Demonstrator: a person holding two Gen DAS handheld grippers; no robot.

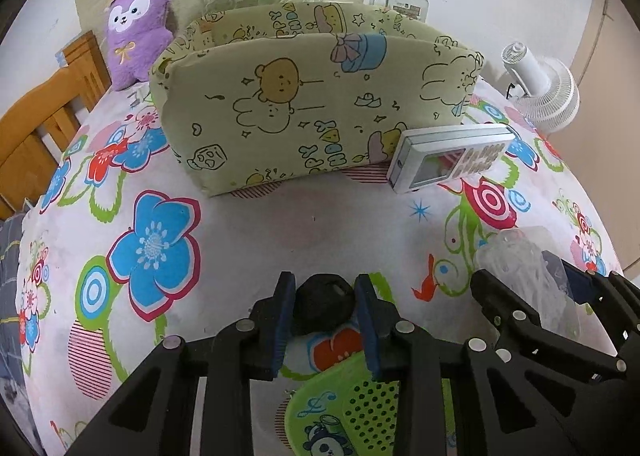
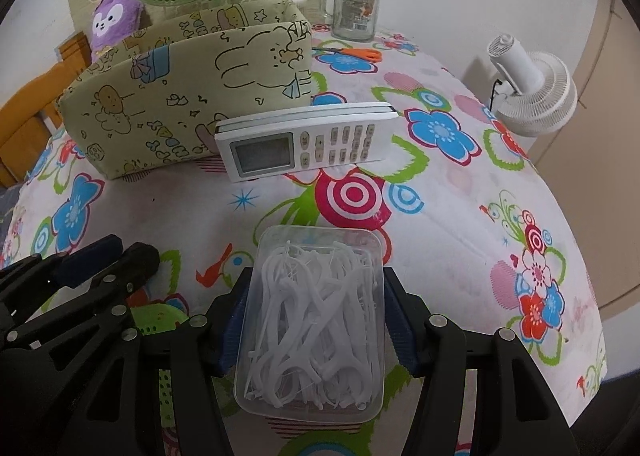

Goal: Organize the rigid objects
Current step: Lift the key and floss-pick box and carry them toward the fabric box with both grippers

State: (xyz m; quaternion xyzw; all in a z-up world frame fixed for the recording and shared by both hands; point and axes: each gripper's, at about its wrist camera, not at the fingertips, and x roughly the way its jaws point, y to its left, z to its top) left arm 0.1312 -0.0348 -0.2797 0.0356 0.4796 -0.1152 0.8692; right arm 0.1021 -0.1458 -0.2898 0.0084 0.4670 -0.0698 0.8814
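Here, from the left wrist, the left tongs [image 1: 325, 310] clamp a small black object [image 1: 323, 302] at six o'clock; the fabric bin [image 1: 312, 108] and remote [image 1: 448, 158] stand at twelve to two. From the right wrist, the right tongs [image 2: 316, 320] grip a clear floss-pick box [image 2: 314, 320]; the remote blocks the bin's corner.

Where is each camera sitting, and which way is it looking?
Left wrist: sits on the left claw, looking down along it at a small black object it pinches, toward the fabric box; the right claw shows at the right edge.
Right wrist: sits on the right claw, looking down at the clear box of floss picks it grips; the left claw shows at the left edge.
Shared: fabric box, white remote, flowered tablecloth.
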